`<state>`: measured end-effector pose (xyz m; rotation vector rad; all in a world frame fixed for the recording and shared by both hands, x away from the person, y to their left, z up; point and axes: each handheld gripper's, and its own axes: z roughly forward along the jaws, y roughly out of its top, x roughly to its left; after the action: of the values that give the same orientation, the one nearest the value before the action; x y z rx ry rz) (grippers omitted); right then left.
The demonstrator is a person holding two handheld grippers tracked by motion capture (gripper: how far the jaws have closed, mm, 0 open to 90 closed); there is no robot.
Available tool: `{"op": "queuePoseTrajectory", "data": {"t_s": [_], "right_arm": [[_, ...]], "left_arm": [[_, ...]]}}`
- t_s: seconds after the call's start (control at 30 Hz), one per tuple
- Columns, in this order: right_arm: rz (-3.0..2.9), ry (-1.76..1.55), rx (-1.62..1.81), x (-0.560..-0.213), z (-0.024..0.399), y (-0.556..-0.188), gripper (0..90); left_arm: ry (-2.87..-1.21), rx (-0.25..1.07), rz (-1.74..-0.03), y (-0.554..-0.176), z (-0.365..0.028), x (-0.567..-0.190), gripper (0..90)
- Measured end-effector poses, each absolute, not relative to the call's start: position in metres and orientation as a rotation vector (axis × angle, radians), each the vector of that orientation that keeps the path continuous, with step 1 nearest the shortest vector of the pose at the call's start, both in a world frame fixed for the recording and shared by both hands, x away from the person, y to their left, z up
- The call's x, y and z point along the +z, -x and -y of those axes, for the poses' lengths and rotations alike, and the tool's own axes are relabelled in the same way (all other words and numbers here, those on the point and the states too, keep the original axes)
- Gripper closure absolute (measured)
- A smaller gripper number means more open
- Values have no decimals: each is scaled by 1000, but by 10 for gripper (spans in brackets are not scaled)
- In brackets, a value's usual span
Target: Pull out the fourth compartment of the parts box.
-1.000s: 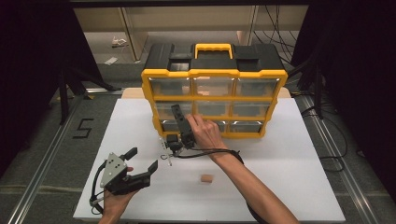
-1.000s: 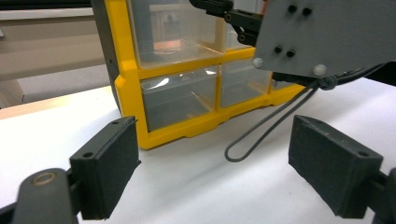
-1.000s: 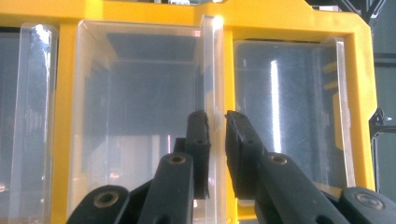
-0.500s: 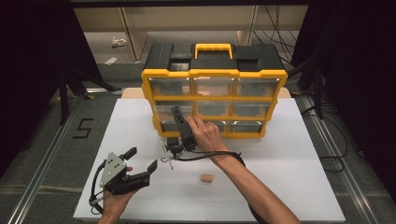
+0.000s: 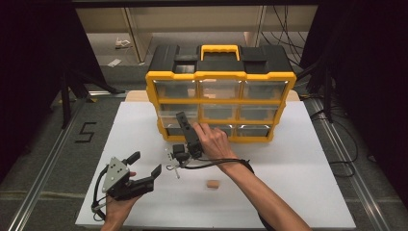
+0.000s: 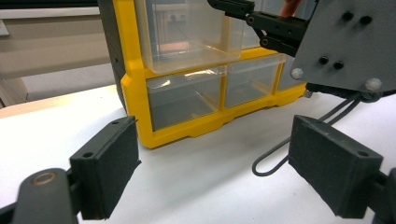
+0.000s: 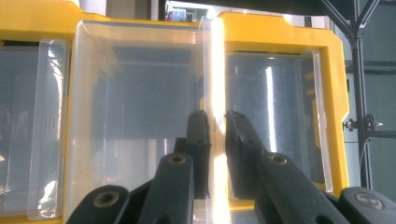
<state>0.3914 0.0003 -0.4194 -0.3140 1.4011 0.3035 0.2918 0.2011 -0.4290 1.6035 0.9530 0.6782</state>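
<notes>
A yellow organizer [image 5: 221, 77] with clear drawers stands at the back of the white board. My right gripper [image 5: 180, 117] is at the left drawer of its middle row. That clear drawer [image 7: 140, 93] sticks out a little from the frame, and the right gripper [image 7: 217, 154] is shut on its thin front lip. The left gripper [image 5: 146, 162] rests low at the front left with its jaws wide open and nothing between them. From the left gripper [image 6: 215, 168] I look at the organizer's lower left corner [image 6: 130, 84] and the protruding drawer [image 6: 187, 37].
A small tan block [image 5: 212, 183] lies on the white board [image 5: 298, 183] in front of the right forearm. The right gripper's cable [image 5: 207, 164] loops across the board below the hand. A "5" mark [image 5: 85, 132] is taped on the floor at left.
</notes>
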Motion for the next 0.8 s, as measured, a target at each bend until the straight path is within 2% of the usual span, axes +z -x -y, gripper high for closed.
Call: {"op": "queuePoseTrajectory", "data": {"t_s": [0.8], "right_arm": [[-1387, 332, 314, -420, 2, -383, 811]], "left_arm": [[-1602, 679, -957, -292, -201, -429, 159]]}}
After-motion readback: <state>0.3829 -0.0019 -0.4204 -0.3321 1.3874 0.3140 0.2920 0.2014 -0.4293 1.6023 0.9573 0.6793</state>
